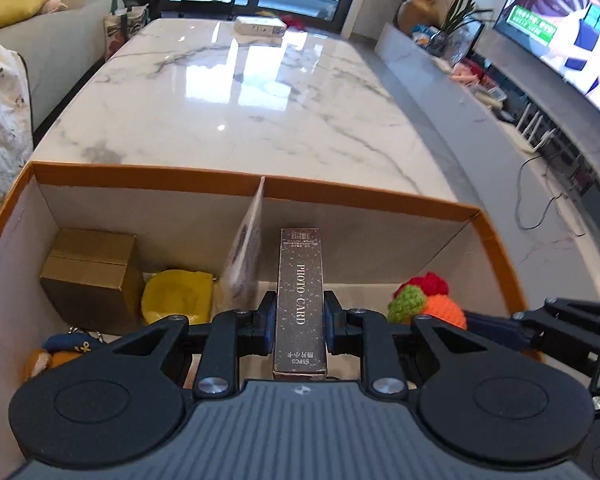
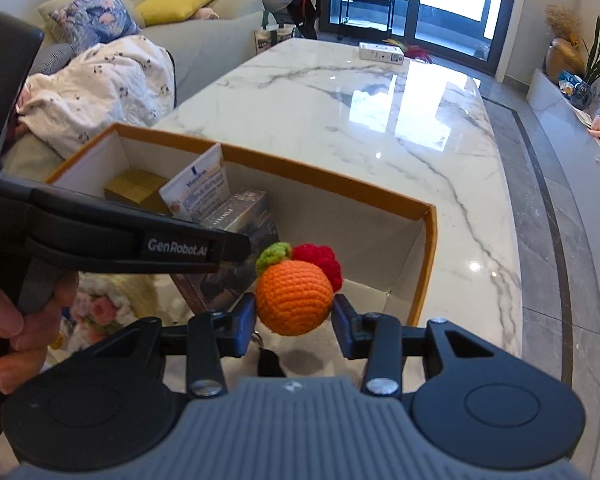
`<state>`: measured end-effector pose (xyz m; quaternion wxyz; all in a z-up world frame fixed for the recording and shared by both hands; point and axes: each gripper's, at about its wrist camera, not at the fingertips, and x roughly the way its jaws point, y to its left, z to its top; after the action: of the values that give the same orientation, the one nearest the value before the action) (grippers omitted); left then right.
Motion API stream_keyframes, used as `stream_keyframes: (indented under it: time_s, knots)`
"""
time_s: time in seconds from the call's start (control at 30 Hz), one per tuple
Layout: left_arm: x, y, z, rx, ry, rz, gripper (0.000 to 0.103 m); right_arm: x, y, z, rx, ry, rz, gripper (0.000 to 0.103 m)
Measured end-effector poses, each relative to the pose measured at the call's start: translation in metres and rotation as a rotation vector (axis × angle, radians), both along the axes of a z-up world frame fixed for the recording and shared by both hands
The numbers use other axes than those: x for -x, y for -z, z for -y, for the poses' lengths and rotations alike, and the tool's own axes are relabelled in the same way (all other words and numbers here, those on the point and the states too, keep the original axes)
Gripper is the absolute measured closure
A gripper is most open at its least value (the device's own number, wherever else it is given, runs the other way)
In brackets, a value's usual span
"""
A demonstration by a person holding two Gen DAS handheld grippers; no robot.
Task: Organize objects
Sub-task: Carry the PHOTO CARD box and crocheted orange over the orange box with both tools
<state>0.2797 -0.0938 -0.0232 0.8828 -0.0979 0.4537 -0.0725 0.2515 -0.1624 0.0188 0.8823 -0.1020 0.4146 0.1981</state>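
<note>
My left gripper [image 1: 299,318] is shut on a dark brown box marked PHOTO CARD [image 1: 300,296], held on edge over the open orange-rimmed cardboard box [image 1: 148,178]. My right gripper [image 2: 294,312] is shut on an orange crocheted fruit [image 2: 294,300] with green and red knitted parts, also above that box [image 2: 340,188]. The same crocheted fruit [image 1: 428,300] shows at the right of the left wrist view, and the photo card box [image 2: 244,220] sits behind the left gripper's body in the right wrist view. A person's hand [image 2: 24,320] holds the left gripper.
Inside the box lie a gold carton [image 1: 90,276], a yellow soft item [image 1: 178,294], a leaning white card [image 1: 246,252] and a small plush keychain [image 1: 60,352]. The box stands on a marble table [image 1: 260,100] with a white box [image 1: 260,26] at its far end. A sofa [image 2: 204,40] lies left.
</note>
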Motion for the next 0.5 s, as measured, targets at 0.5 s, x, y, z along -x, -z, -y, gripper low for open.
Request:
stream_keyframes:
  time_s: [0.5]
  knots:
    - [-0.016,0.009,0.002,-0.013,-0.022,-0.086,0.077,-0.007,0.002,-0.009,0.041,-0.025,0.003,0.06]
